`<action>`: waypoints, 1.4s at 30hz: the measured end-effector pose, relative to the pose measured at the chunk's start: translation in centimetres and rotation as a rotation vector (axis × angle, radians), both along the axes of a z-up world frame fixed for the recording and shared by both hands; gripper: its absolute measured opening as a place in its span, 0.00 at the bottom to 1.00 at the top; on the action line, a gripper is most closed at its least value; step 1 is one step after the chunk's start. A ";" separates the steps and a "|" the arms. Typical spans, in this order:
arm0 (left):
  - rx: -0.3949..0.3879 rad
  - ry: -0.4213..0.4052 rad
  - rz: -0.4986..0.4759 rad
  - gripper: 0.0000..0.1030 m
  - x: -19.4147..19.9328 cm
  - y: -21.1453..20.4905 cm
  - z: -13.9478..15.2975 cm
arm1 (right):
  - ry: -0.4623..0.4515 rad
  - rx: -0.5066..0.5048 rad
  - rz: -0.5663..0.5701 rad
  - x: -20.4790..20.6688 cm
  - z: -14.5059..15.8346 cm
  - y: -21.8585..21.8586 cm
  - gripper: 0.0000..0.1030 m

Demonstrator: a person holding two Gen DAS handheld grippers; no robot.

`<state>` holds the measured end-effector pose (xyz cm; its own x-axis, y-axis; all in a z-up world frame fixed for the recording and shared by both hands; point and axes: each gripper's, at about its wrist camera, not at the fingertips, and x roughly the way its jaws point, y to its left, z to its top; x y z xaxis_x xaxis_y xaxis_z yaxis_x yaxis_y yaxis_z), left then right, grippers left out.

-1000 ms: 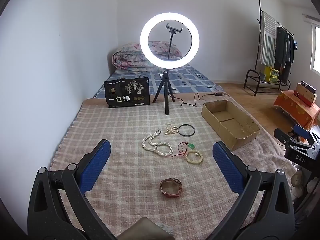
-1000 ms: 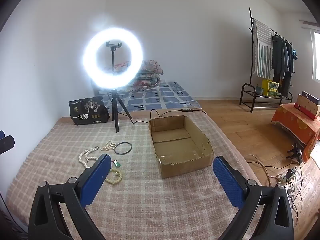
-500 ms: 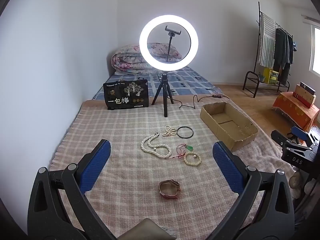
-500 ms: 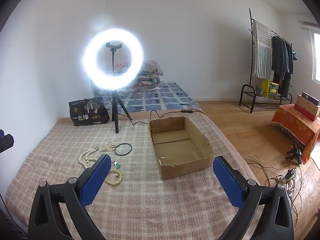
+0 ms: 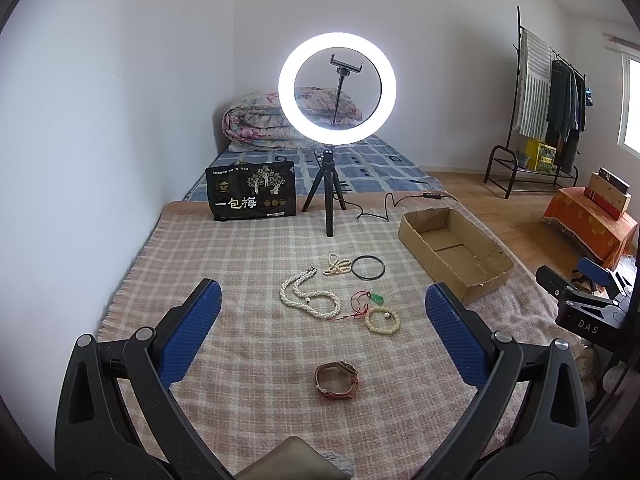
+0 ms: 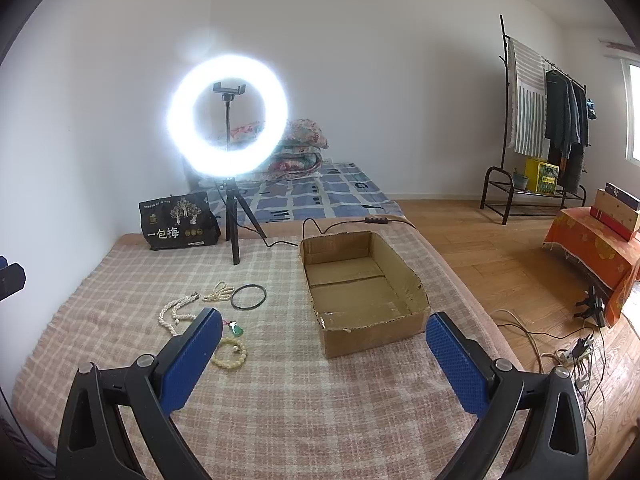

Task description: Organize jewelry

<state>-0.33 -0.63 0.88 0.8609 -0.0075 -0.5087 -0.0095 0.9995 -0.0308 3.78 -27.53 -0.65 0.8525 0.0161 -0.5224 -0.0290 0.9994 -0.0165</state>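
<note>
Jewelry lies on the plaid blanket [image 5: 248, 264]: a brown-strap watch [image 5: 336, 375], a cream bead bracelet [image 5: 382, 321], a green pendant on red cord [image 5: 376, 299], a long white bead necklace [image 5: 308, 300], a small bead strand [image 5: 338, 265] and a black bangle [image 5: 368, 267]. An open, empty cardboard box [image 5: 454, 250] sits to their right. My left gripper [image 5: 322, 334] is open, above and short of the watch. My right gripper [image 6: 324, 360] is open, empty, in front of the box [image 6: 362, 292]; its left finger covers part of the necklace [image 6: 176, 312].
A lit ring light on a tripod [image 5: 334, 184] stands behind the jewelry, its cable [image 5: 384, 208] running past the box. A black printed bag [image 5: 252, 196] stands at the back left. A wall is on the left. Wooden floor with cables [image 6: 560, 344] lies right.
My left gripper has drawn back slightly, so the jewelry sits a little farther off in its view. My right gripper has hardly moved.
</note>
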 end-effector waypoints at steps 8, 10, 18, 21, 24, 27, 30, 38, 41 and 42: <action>-0.003 0.001 -0.002 1.00 0.0 0.0 0.1 | 0.000 -0.001 0.002 0.0 0.0 0.2 1.00; -0.004 0.002 -0.001 1.00 0.0 0.0 0.1 | 0.000 -0.003 0.004 0.1 0.1 0.3 1.00; -0.005 0.000 -0.001 1.00 0.1 0.0 0.1 | 0.000 -0.004 0.006 0.2 0.1 0.4 1.00; -0.007 0.002 -0.001 1.00 0.1 0.1 0.1 | -0.001 -0.004 0.006 0.2 0.1 0.4 1.00; -0.008 0.003 -0.001 1.00 0.1 0.0 0.2 | 0.000 -0.003 0.007 0.3 0.1 0.5 1.00; -0.008 0.002 -0.001 1.00 0.1 0.0 0.1 | -0.001 -0.003 0.008 0.2 0.1 0.5 1.00; -0.009 0.000 -0.001 1.00 0.1 0.0 0.1 | -0.001 -0.003 0.007 0.2 0.1 0.5 1.00; -0.010 0.000 0.000 1.00 0.1 0.1 0.2 | -0.001 -0.003 0.007 0.2 0.1 0.5 1.00; -0.013 0.003 -0.001 1.00 0.1 0.1 0.2 | -0.001 -0.003 0.007 0.2 0.1 0.5 1.00; -0.011 0.002 -0.001 1.00 0.1 0.1 0.2 | -0.001 -0.003 0.006 0.2 0.1 0.5 1.00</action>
<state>-0.21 -0.55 1.04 0.8601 -0.0137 -0.5100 -0.0091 0.9991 -0.0422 3.95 -27.03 -0.57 0.8529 0.0197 -0.5217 -0.0353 0.9992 -0.0199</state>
